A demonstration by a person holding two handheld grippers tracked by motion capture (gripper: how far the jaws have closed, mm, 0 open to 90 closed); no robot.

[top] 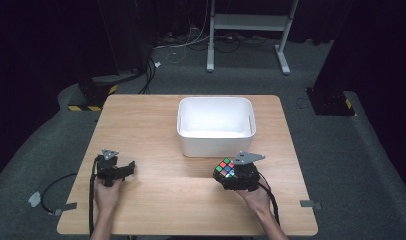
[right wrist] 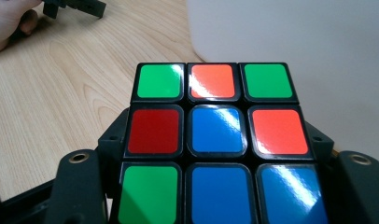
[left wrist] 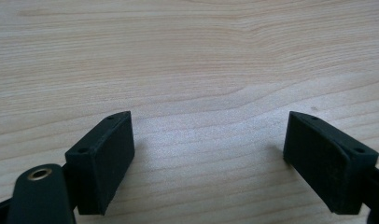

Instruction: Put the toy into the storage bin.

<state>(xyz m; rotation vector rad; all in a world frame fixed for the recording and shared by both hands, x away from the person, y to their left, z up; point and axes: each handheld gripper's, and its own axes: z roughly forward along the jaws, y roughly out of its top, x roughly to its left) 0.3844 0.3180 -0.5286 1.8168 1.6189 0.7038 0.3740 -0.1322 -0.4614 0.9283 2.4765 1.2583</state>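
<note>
A scrambled colour cube (top: 225,168) (right wrist: 215,140) sits between the jaws of my right gripper (top: 228,172) (right wrist: 214,154), which is shut on it just in front of the white bin (top: 216,125). Green, orange, red and blue tiles face the right gripper's camera. My left gripper (top: 130,169) (left wrist: 208,158) rests low over the bare wood at the table's left, open, with nothing between its black pads (left wrist: 106,156).
The white bin's wall (right wrist: 290,42) rises close behind the cube. The wooden table (top: 156,200) has bare room in the middle and front. The other hand (right wrist: 10,18) shows far left in the right gripper view. Cables trail off the table's edges.
</note>
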